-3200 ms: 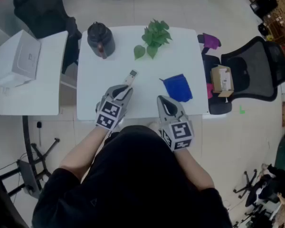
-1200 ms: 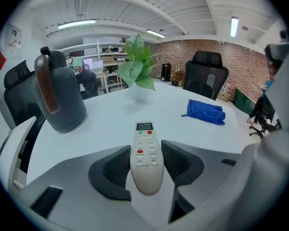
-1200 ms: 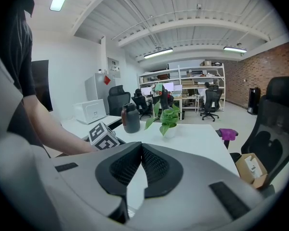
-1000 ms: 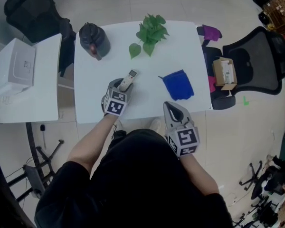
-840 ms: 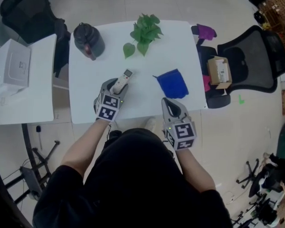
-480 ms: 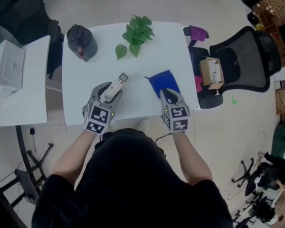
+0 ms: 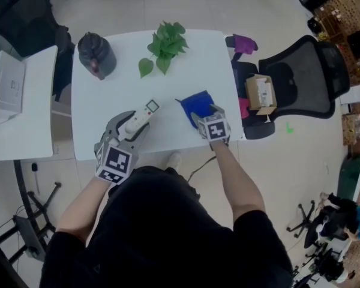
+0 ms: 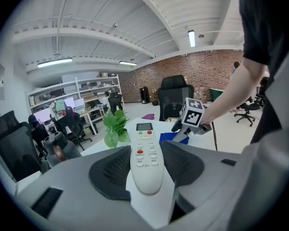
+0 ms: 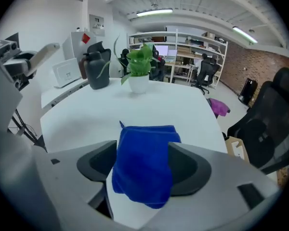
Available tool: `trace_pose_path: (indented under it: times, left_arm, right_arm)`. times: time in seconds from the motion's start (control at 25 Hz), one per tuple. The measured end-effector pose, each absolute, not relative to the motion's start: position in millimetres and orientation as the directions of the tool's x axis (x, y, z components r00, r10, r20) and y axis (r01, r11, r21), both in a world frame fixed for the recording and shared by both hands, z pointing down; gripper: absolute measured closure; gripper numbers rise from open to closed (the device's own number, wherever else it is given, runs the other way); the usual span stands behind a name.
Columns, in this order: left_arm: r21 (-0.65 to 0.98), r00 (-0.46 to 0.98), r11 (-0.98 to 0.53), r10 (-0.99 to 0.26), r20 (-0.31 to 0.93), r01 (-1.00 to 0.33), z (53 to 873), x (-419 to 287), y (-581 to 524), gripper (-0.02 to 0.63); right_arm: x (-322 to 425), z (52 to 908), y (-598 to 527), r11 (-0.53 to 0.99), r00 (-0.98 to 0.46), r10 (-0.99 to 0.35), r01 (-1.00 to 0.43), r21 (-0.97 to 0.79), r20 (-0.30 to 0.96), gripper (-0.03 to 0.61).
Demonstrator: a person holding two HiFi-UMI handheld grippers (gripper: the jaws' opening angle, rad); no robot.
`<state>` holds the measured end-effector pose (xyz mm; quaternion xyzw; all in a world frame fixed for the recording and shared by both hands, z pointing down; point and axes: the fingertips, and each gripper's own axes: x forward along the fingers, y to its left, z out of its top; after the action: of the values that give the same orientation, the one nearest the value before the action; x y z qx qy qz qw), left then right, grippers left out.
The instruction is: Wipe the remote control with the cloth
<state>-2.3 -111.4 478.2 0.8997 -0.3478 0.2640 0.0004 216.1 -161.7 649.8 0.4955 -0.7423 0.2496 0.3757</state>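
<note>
Blue cloth (image 9: 144,170) between opening right tongs (image 9: 142,154); left tongs (image 8: 147,152) apparently pinching remote (image 8: 144,137).

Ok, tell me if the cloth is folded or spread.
Folded: the cloth lies on the table as a thick, compact pad with a rounded near edge, not one flat layer.

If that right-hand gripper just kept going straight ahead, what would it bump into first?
The blue cloth: it lies right between the right gripper's opening jaws. Beyond it, probably the potted plant, though depth is unclear.
</note>
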Motion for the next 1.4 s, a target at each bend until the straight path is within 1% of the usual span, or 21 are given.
trace_pose_path:
  times: [0.04,0.08,0.2,0.28,0.36,0.52,0.56,0.6,0.72,0.8,0.92,1.04,1.16,1.4]
  left_arm:
    - [-0.192,0.615,-0.757,-0.629,0.476,-0.625,476,-3,-111,0.411]
    - [-0.201,0.611,-0.755,-0.632,0.477,-0.624,474,-3,-110,0.411]
    - [-0.233,0.606,-0.754,-0.640,0.473,-0.614,468,-1,-109,0.411]
    - [-0.247,0.602,-0.752,-0.645,0.471,-0.612,465,-1,-109,0.411]
    - [-0.255,0.599,-0.749,-0.649,0.469,-0.612,463,-2,-109,0.411]
    - [-0.260,0.595,-0.746,-0.653,0.468,-0.613,462,-3,-109,0.411]
    - [-0.261,0.596,-0.746,-0.653,0.468,-0.612,462,-3,-109,0.411]
    - [-0.262,0.596,-0.747,-0.652,0.469,-0.611,463,-3,-109,0.411]
    - [-0.269,0.597,-0.747,-0.653,0.466,-0.608,463,-3,-110,0.411]
    - [-0.272,0.596,-0.744,-0.658,0.461,-0.611,460,-2,-110,0.411]
    - [-0.280,0.597,-0.742,-0.661,0.455,-0.609,457,-2,-111,0.411]
    - [-0.288,0.601,-0.742,-0.664,0.445,-0.606,454,1,-112,0.411]
    - [-0.304,0.602,-0.737,-0.672,0.432,-0.604,450,1,-116,0.411]
    - [-0.346,0.585,-0.719,-0.693,0.421,-0.602,445,-5,-129,0.411]
  right_arm:
    - [216,658,-164,0.394,-0.225,-0.529,-0.919,0.001,0.818,0.228]
    - [217,665,-167,0.401,-0.221,-0.511,-0.916,0.003,0.830,0.220]
    - [224,684,-173,0.403,-0.189,-0.464,-0.915,0.016,0.865,0.219]
    - [227,690,-175,0.386,-0.196,-0.439,-0.923,-0.013,0.877,0.219]
    - [226,691,-178,0.374,-0.214,-0.434,-0.927,-0.041,0.875,0.219]
    - [230,692,-182,0.372,-0.197,-0.446,-0.928,-0.020,0.873,0.223]
    - [229,691,-181,0.370,-0.197,-0.442,-0.929,-0.023,0.875,0.232]
    - [228,691,-180,0.368,-0.199,-0.441,-0.930,-0.027,0.875,0.255]
    - [226,689,-175,0.362,-0.196,-0.437,-0.932,-0.028,0.878,0.360]
    - [222,688,-171,0.361,-0.193,-0.431,-0.932,-0.028,0.881,0.450]
    - [220,682,-168,0.353,-0.190,-0.442,-0.935,-0.025,0.877,0.484]
    - [218,659,-173,0.353,-0.209,-0.520,-0.935,-0.014,0.828,0.494]
    - [205,621,-172,0.370,-0.266,-0.599,-0.929,-0.034,0.755,0.495]
    - [149,493,-155,0.482,-0.430,-0.729,-0.875,-0.047,0.533,0.495]
